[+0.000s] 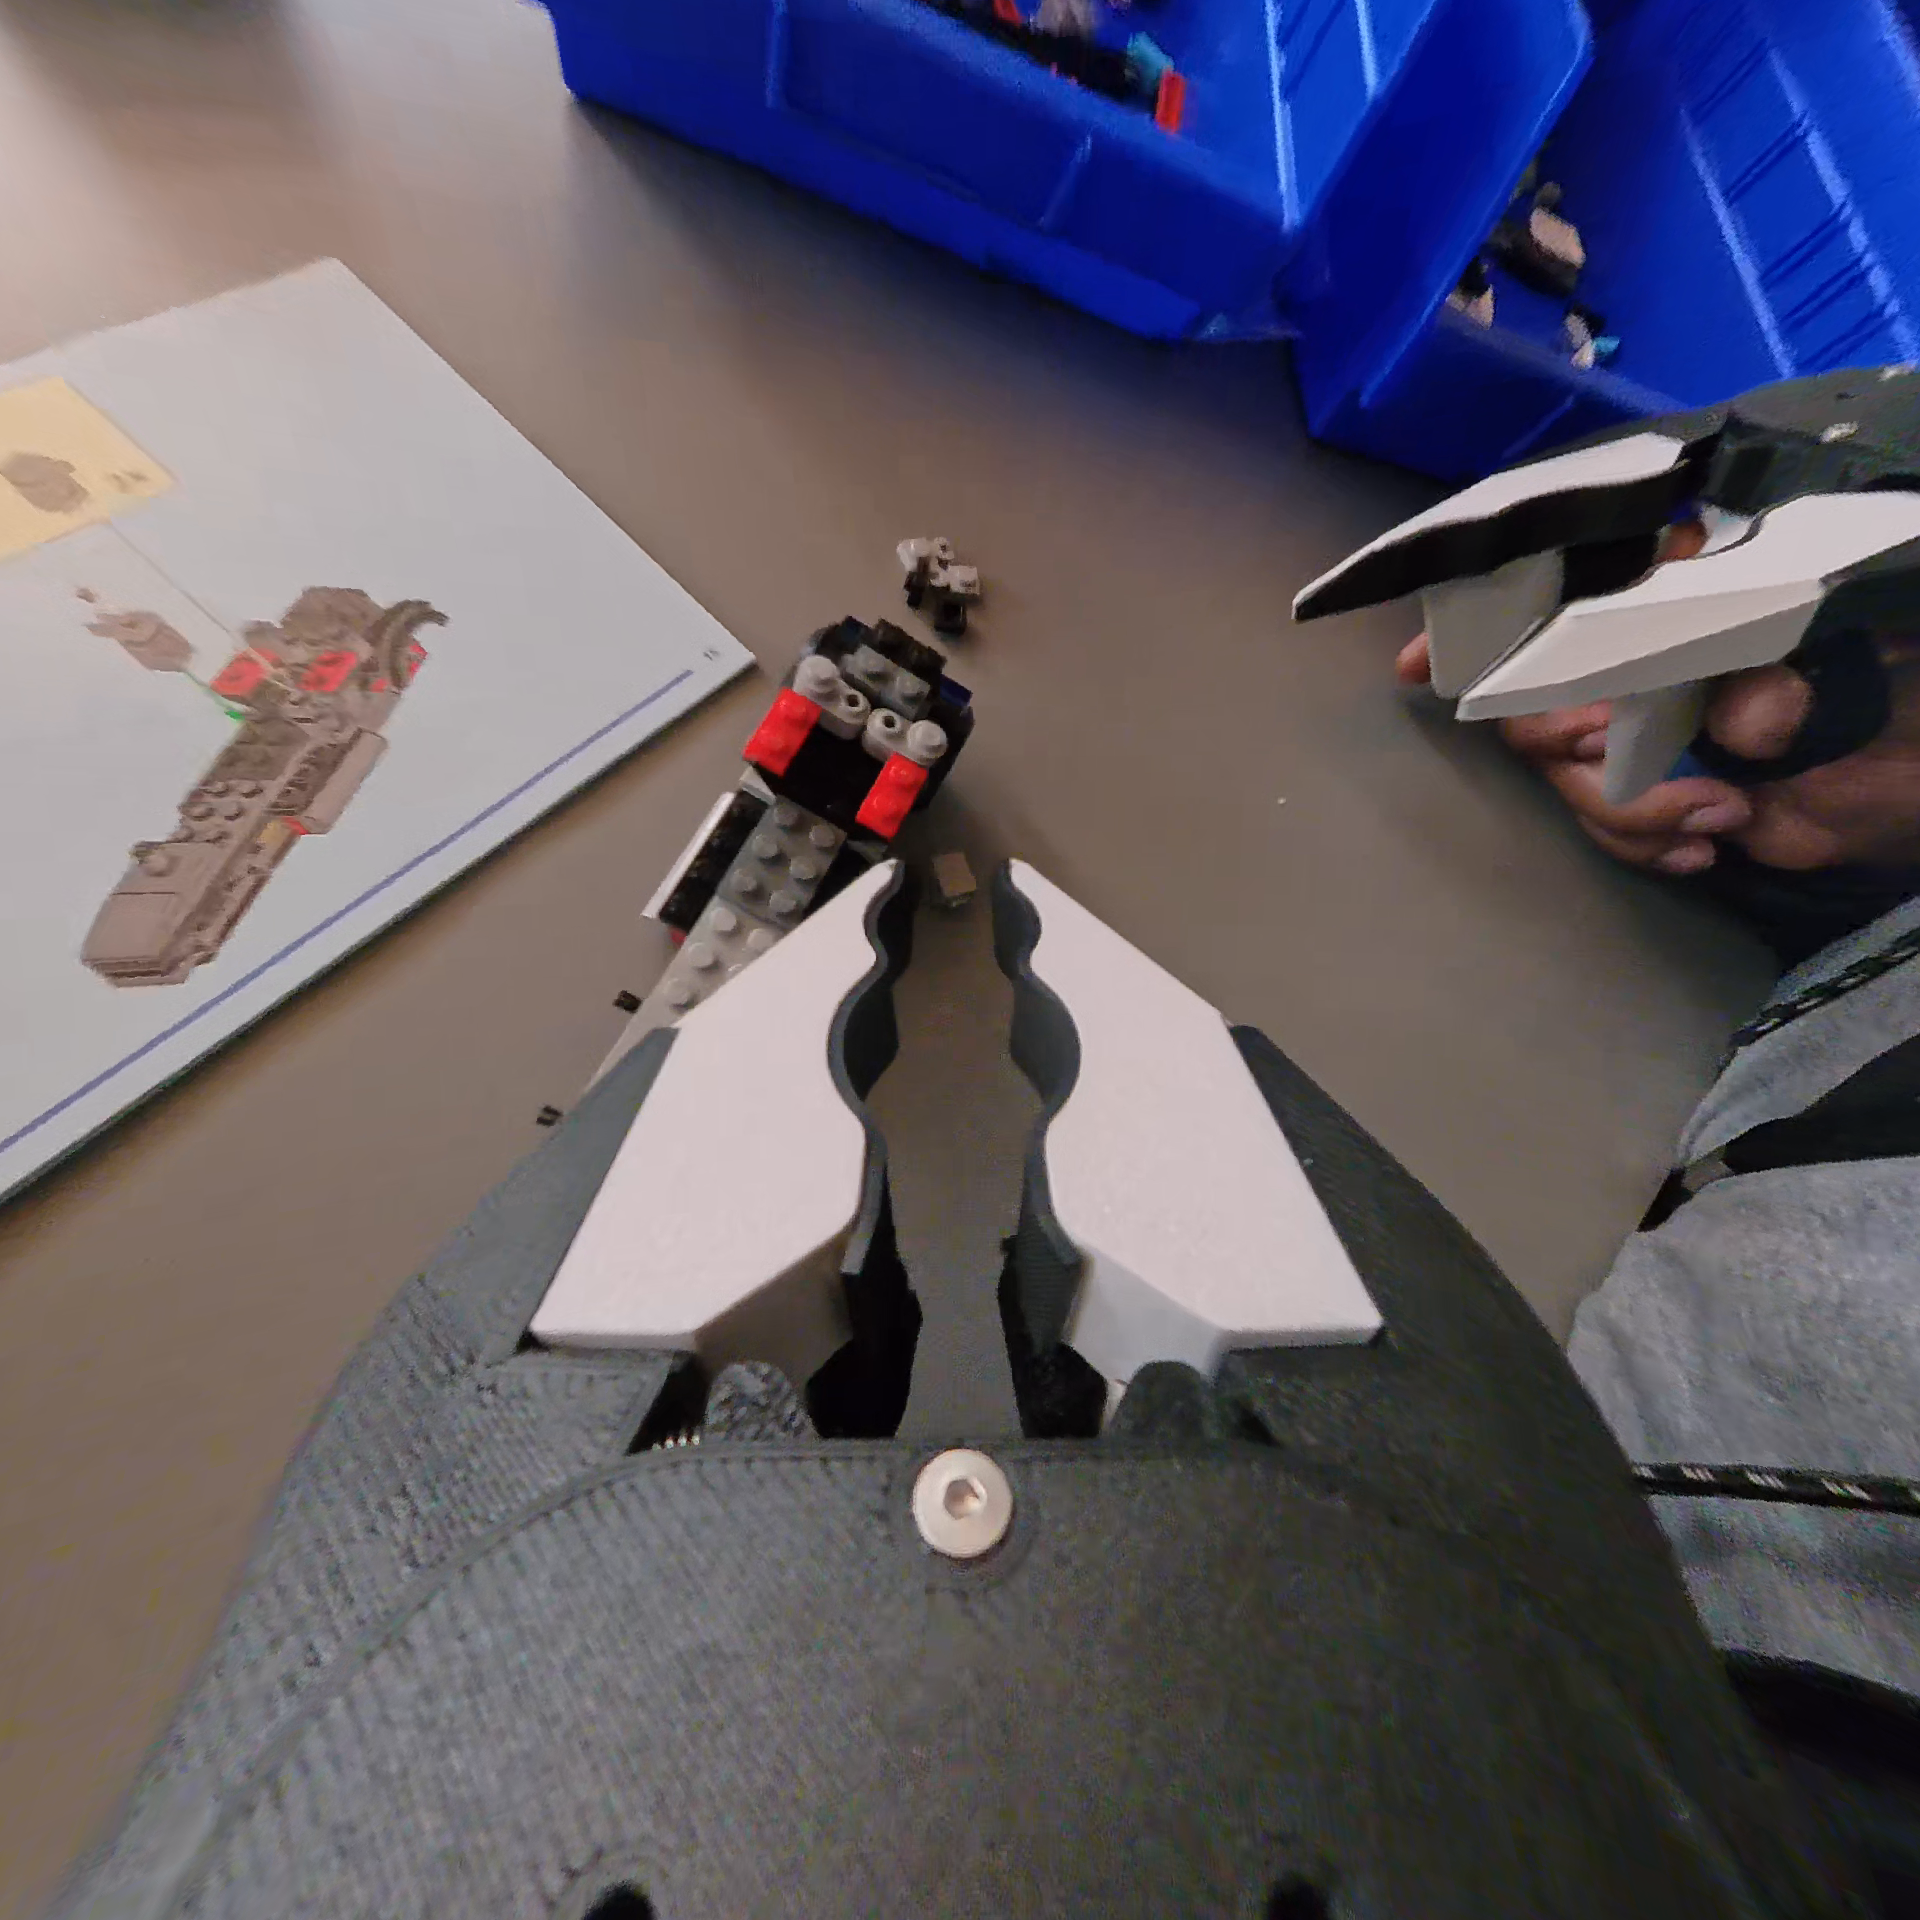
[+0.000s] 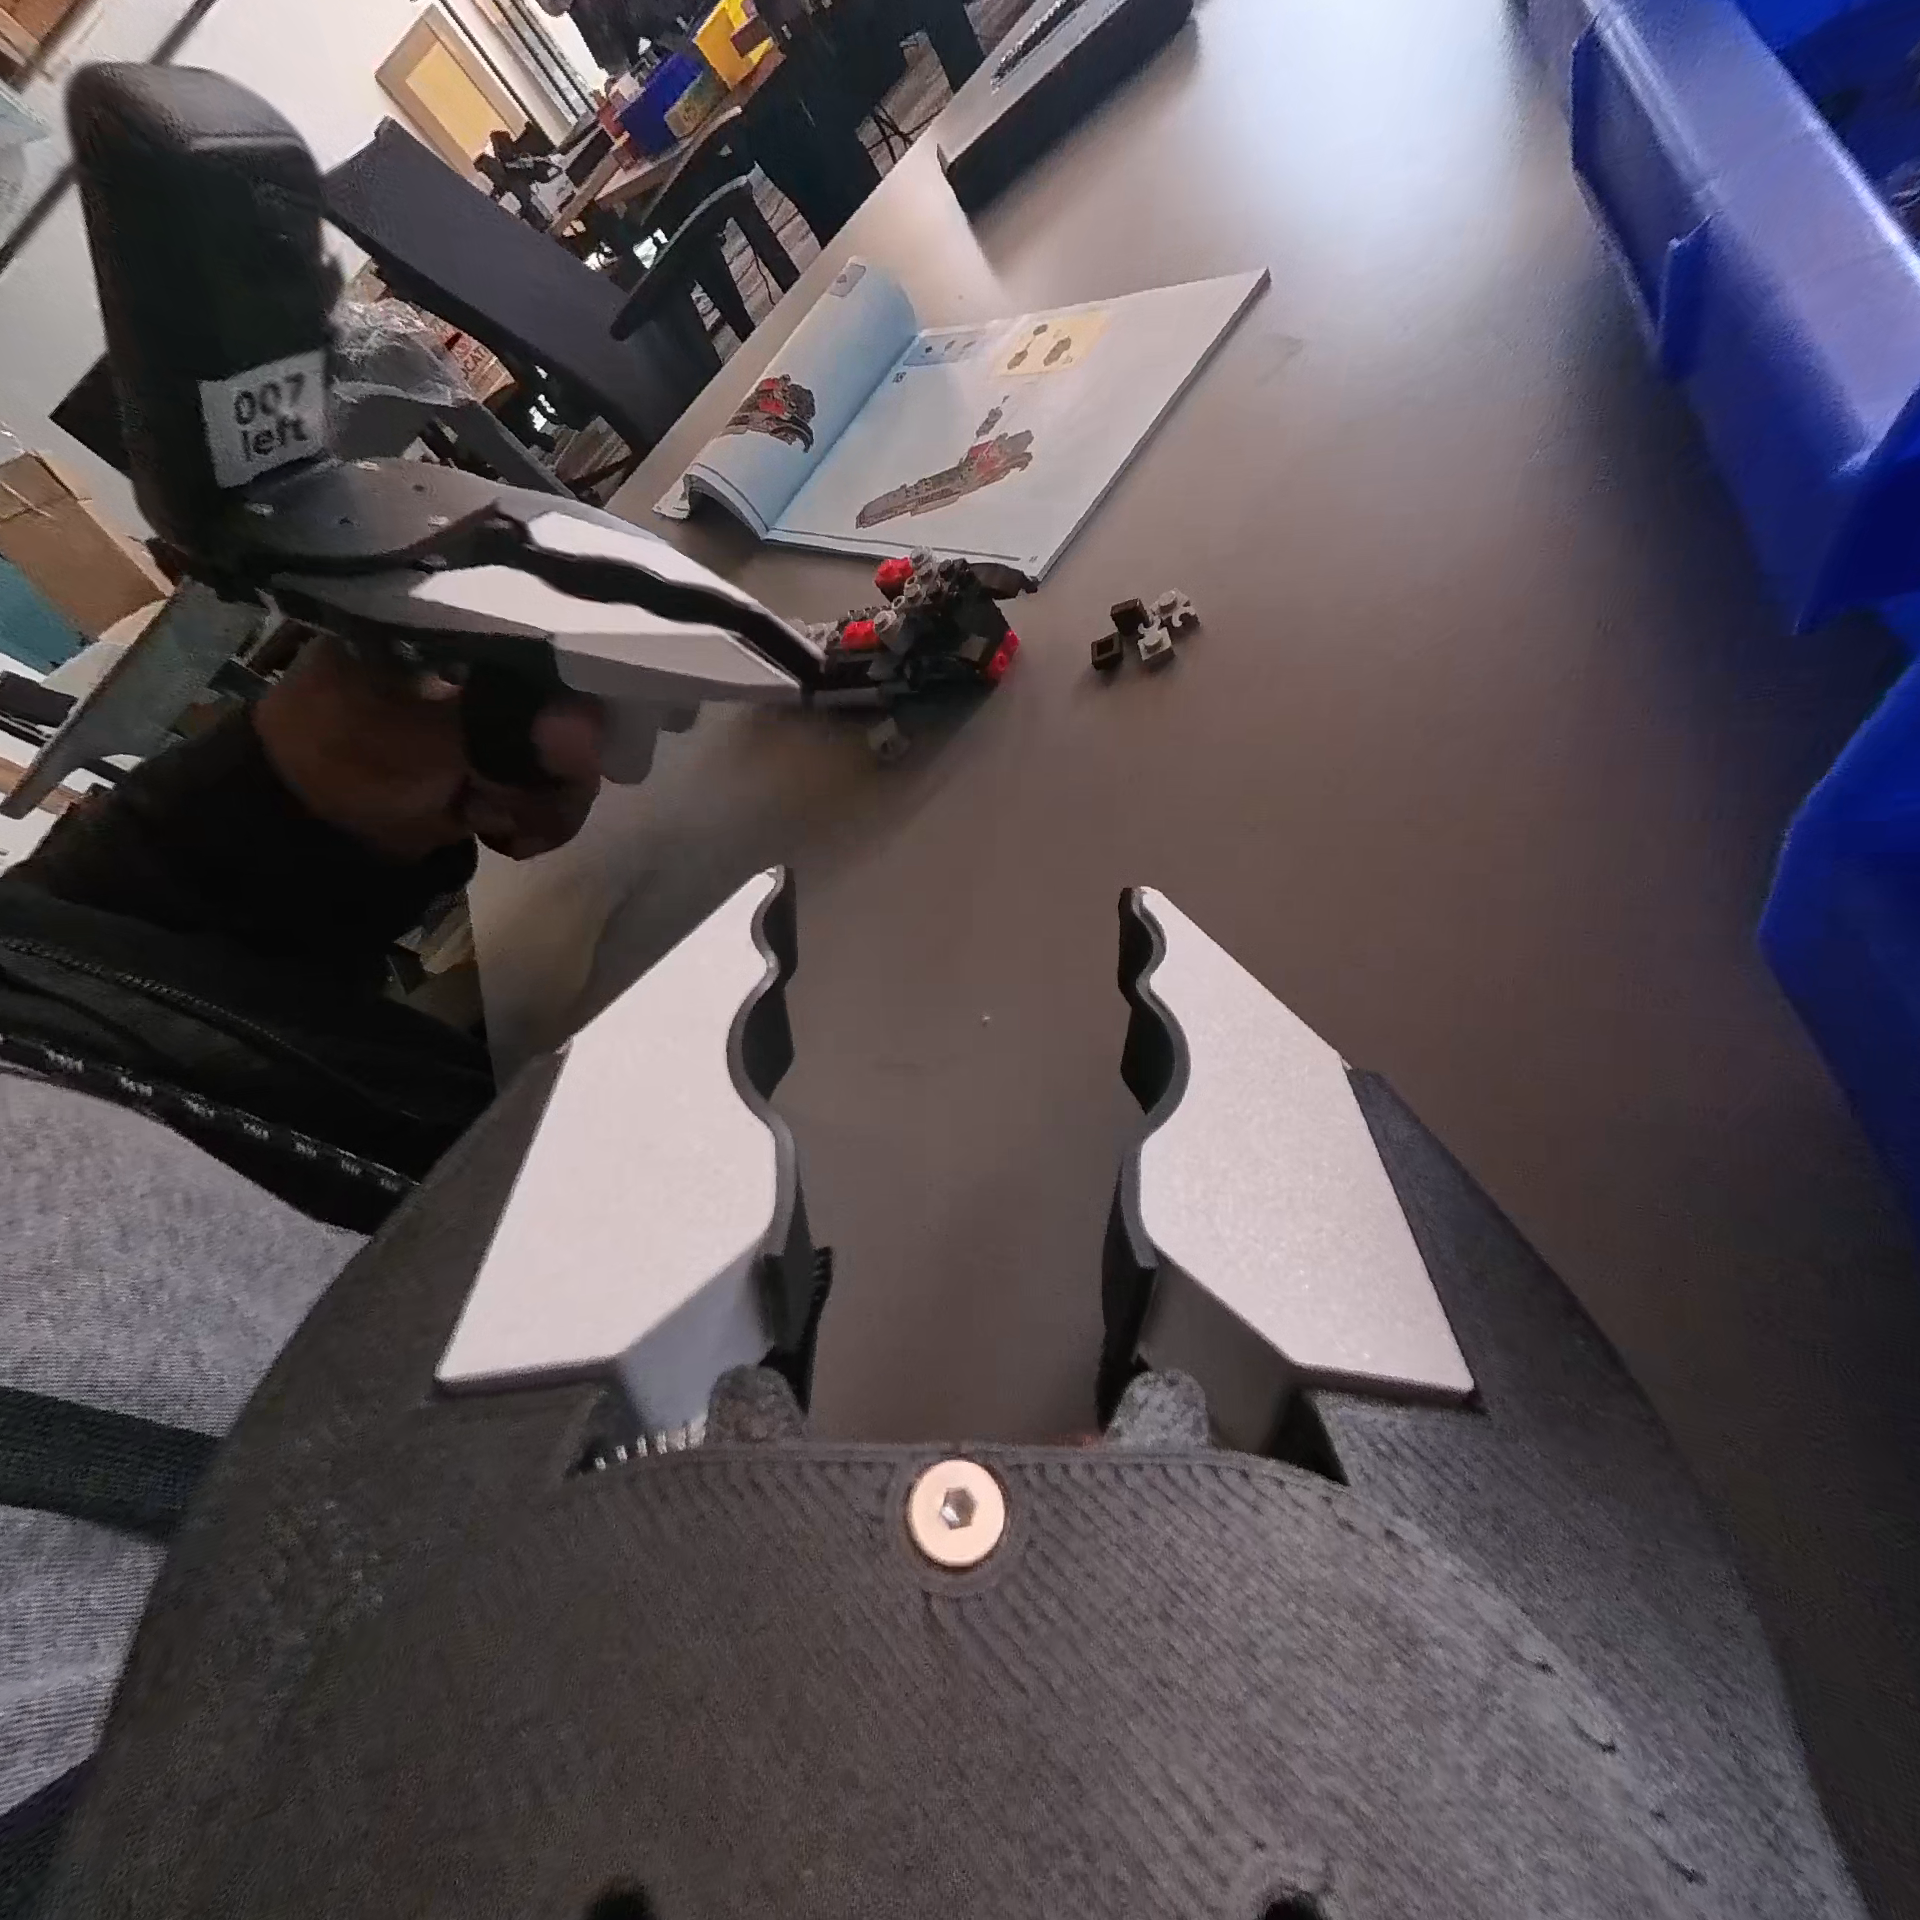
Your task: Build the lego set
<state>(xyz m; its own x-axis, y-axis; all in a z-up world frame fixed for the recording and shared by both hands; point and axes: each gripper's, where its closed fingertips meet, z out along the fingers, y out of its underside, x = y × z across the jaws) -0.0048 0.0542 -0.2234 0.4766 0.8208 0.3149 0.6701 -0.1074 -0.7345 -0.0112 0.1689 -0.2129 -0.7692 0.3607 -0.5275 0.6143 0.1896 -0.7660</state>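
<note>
On a dark table, the left gripper [image 1: 951,883] hovers, jaws parted, over a small grey brick [image 1: 954,881] just beside the half-built lego model [image 1: 831,790]. Right gripper [image 2: 954,904] waits spread and empty, well apart. Next: pinch that brick squarely.

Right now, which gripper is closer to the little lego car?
Left. The left gripper has its fingers right at the lego car, beside its rear end. The right gripper hangs well back from it over bare table.
</note>
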